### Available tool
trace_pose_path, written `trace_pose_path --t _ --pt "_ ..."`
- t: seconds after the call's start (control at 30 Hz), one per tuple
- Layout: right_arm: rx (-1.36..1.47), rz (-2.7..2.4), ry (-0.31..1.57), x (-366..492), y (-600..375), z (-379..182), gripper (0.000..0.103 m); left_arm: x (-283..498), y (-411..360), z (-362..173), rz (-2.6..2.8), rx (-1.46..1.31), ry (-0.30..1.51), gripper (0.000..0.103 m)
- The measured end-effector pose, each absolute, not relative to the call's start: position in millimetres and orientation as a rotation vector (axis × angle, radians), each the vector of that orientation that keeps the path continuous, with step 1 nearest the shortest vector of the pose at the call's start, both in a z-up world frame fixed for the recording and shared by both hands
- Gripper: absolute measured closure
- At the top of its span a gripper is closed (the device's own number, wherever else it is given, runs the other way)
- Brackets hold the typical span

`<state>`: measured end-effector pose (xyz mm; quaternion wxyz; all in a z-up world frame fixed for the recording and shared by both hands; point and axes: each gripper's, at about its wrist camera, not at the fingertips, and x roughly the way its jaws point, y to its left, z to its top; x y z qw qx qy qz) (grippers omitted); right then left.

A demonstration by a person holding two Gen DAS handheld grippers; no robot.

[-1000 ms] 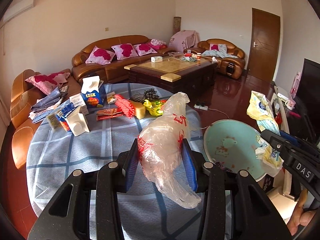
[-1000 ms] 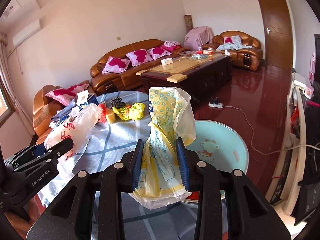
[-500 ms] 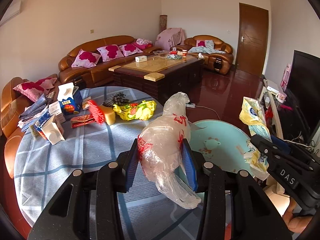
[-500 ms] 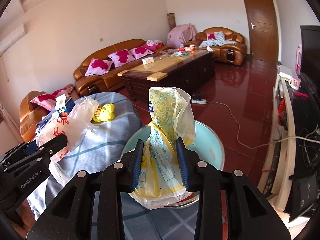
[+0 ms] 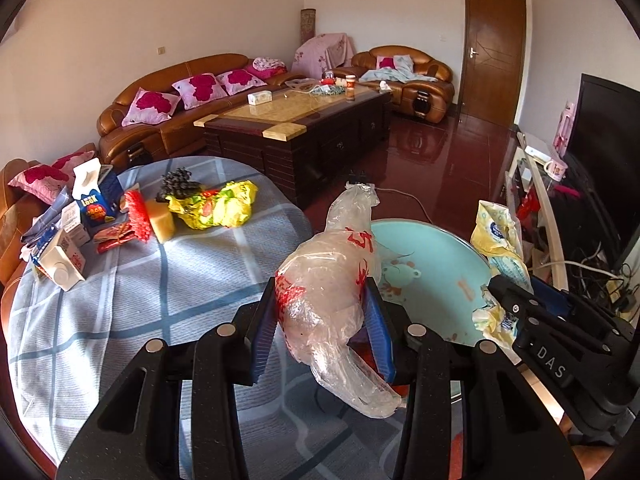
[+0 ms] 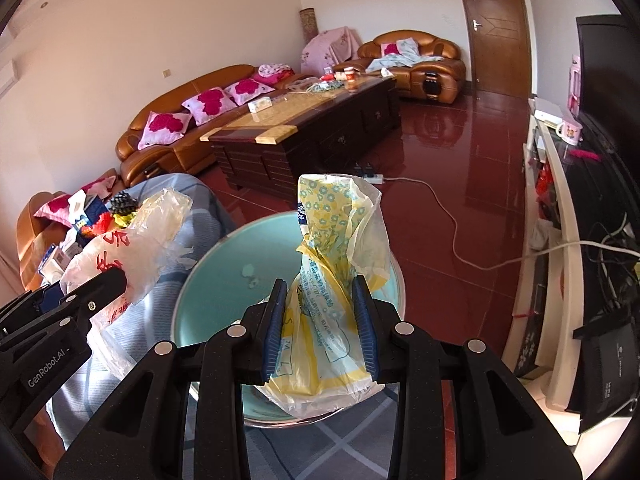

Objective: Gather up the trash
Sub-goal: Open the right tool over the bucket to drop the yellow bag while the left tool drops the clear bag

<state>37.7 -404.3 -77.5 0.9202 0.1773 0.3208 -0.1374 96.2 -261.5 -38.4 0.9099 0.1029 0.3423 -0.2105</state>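
My left gripper (image 5: pixel 322 320) is shut on a clear plastic bag with red print (image 5: pixel 332 280), held above the table edge beside a light-blue basin (image 5: pixel 432 264). My right gripper (image 6: pixel 320 328) is shut on a yellow-and-white patterned plastic bag (image 6: pixel 340 248), held over the basin (image 6: pixel 224 280). The right gripper and its yellow bag (image 5: pixel 500 240) show at the right of the left wrist view. The left gripper's clear bag (image 6: pixel 132 244) shows at the left of the right wrist view. More trash lies on the blue checked tablecloth (image 5: pixel 140 300): a yellow wrapper (image 5: pixel 216 206), cartons (image 5: pixel 96 200) and red wrappers (image 5: pixel 136 216).
A dark coffee table (image 5: pixel 304 128) and brown leather sofas (image 5: pixel 172 112) stand beyond the round table. A TV stand (image 6: pixel 560 208) with cables runs along the right. A white cord (image 6: pixel 452 232) crosses the red floor.
Both grippers have moved right and forward with their bags, away from the table's middle toward the basin. The basin now sits under the right gripper. Both grips are unchanged.
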Motion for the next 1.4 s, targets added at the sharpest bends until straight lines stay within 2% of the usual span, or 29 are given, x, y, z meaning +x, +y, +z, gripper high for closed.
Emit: trace_pose_path --t 0.5,0.87,0.93,1.0,1.03,1.2,1.33,1.4 --pt "0.392 -0.262 0.710 51 -419 -101 0.062 112 -294 -66 -0.443 0.229 0.782 0.061" --pt "0.415 -0.256 0.667 46 -427 -92 0.060 115 -298 -72 -0.443 0.238 0.791 0.060" --pt "0.419 -0.256 0.665 46 -427 -93 0.051 116 -299 -72 -0.440 0.239 0.794 0.059" --pt "0.423 -0.256 0.661 45 -428 -93 0.047 115 -298 -72 -0.436 0.242 0.785 0.055" --pt "0.423 -0.254 0.661 46 -428 -93 0.047 115 -298 -71 -0.432 0.243 0.779 0.049" --pt "0.430 -0.278 0.630 39 -431 -85 0.047 114 -293 -65 -0.431 0.243 0.752 0.044" --pt "0.435 -0.293 0.593 31 -431 -74 0.047 106 -285 -53 -0.402 0.252 0.684 0.030" --pt "0.423 -0.292 0.574 28 -426 -67 0.047 100 -279 -45 -0.396 0.260 0.645 0.029"
